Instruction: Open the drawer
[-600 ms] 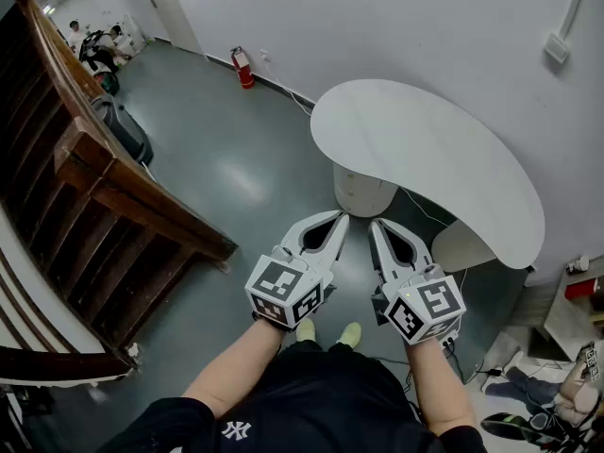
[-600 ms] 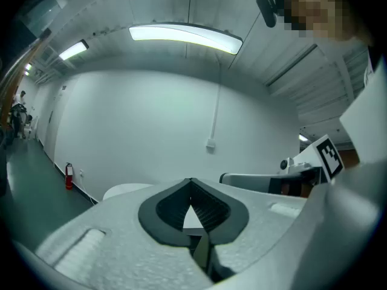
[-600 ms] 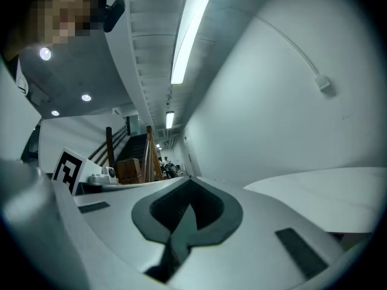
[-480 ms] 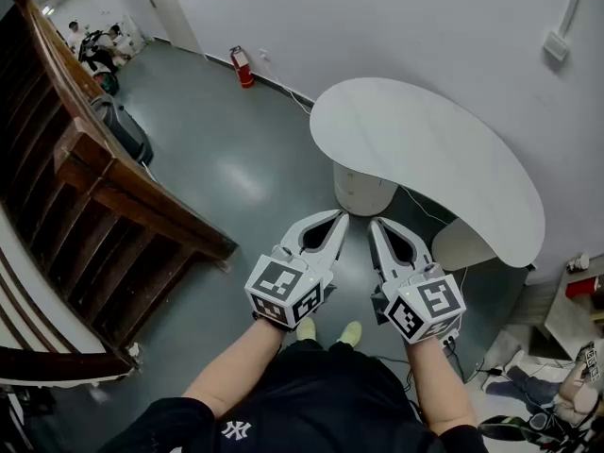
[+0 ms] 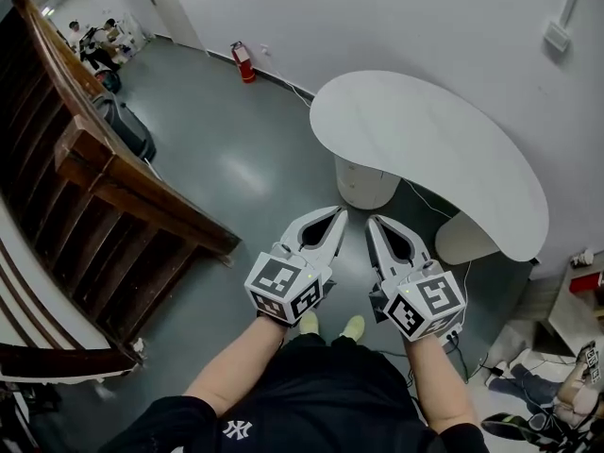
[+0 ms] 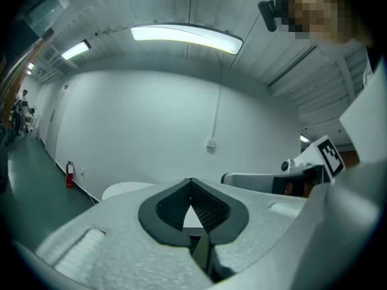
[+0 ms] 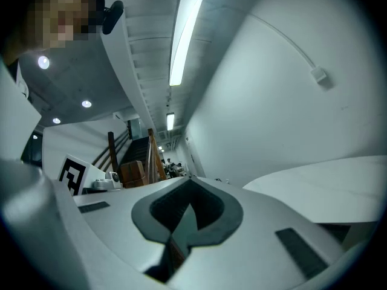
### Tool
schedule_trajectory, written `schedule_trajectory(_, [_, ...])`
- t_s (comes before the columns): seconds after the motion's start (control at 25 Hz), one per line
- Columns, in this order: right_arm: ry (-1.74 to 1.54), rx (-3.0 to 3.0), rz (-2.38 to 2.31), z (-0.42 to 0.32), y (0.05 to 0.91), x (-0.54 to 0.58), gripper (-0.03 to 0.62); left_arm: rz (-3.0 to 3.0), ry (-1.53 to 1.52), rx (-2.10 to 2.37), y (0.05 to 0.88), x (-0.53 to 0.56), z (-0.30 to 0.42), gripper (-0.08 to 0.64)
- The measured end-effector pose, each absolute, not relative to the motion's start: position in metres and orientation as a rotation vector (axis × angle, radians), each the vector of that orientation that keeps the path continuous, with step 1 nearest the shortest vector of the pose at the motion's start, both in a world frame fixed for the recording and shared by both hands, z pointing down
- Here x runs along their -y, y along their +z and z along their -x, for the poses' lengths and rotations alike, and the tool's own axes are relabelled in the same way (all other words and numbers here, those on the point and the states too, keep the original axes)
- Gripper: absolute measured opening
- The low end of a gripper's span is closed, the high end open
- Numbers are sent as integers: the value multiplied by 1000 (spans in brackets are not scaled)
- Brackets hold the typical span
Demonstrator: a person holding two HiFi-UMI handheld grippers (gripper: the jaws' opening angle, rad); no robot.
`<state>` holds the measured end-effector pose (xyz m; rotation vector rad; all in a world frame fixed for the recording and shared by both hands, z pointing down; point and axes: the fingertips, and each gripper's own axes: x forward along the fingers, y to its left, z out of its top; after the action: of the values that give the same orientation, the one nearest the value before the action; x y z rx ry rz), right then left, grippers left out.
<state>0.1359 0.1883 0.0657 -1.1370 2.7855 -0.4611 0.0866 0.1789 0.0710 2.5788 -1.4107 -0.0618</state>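
Floor (image 5: 226, 159): grey and glossy, spreading below and ahead of both hand-held grippers.
Wall (image 5: 396, 17): plain white, well beyond the jaw tips, behind the bench.
Banister (image 5: 123, 187): dark wood, off to the left of the left hand-held gripper, well apart from it.
Bench (image 5: 425, 149): white rounded top, bare, ahead of the tips and to the right, on a pale pedestal (image 5: 363, 182).
Left hand-held gripper (image 5: 341, 214): held level, jaws closed tip to tip with nothing between them; marker cube (image 5: 285, 289) at its rear.
Right hand-held gripper (image 5: 370, 221): just beside the left one, level, jaws closed and empty.
Drawer: cannot tell where it is from these views.
Fire extinguisher (image 5: 243, 61): red, far ahead of the left tips, at the wall's foot.
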Motion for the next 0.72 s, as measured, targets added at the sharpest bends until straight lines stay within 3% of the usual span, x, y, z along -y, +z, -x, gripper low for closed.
schedule_trajectory(0.72, [-616, -2710, 1089, -155, 104, -167, 17, -2522, 3, 1446, 110, -156, -94, 8])
